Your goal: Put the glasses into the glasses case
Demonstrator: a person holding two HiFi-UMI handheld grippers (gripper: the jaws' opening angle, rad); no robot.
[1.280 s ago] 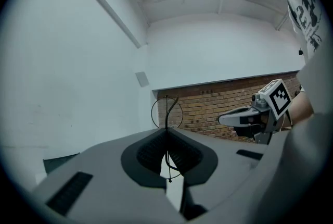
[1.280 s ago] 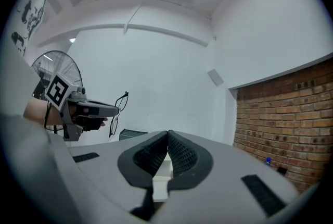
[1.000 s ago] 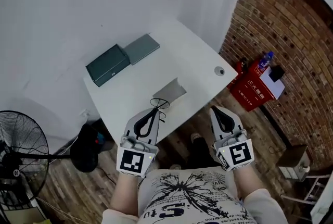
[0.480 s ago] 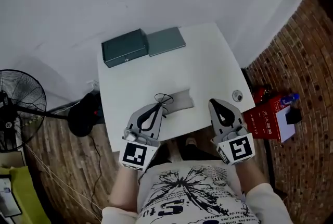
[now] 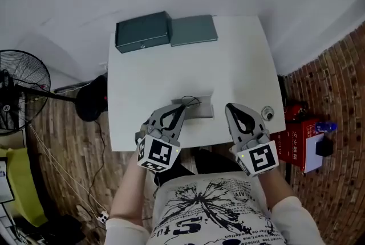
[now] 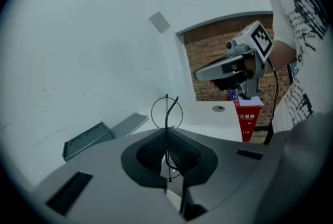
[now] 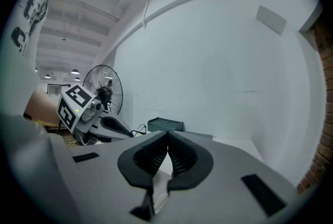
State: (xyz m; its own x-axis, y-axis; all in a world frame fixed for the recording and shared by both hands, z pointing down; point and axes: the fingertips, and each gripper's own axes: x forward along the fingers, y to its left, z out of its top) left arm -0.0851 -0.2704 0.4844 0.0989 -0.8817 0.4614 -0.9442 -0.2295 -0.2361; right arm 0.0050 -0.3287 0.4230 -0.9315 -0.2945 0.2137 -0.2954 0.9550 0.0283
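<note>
One overhead, two low across table (image 5: 239, 61)

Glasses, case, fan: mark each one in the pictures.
glasses (image 6: 166, 113), left gripper view, on the round lens.
case (image 5: 142, 32), head view, on the deeper open half.
fan (image 5: 23, 83), head view, on the wire grille.

Head view swung round: tabletop (image 5: 234, 61) now square-on, earlier skewed. Glasses case (image 5: 144, 32) shifted in view from left-middle to far centre. Red box (image 5: 296, 141) and brick wall slid to right edge; fan (image 5: 17, 90) more fully in view at left. Left hand-held gripper (image 5: 180, 109) carried glasses (image 5: 191, 102) rightward, lens loop now over left end of grey mat (image 5: 204, 110). Right hand-held gripper (image 5: 232, 110) came from beyond near edge to over tabletop
</note>
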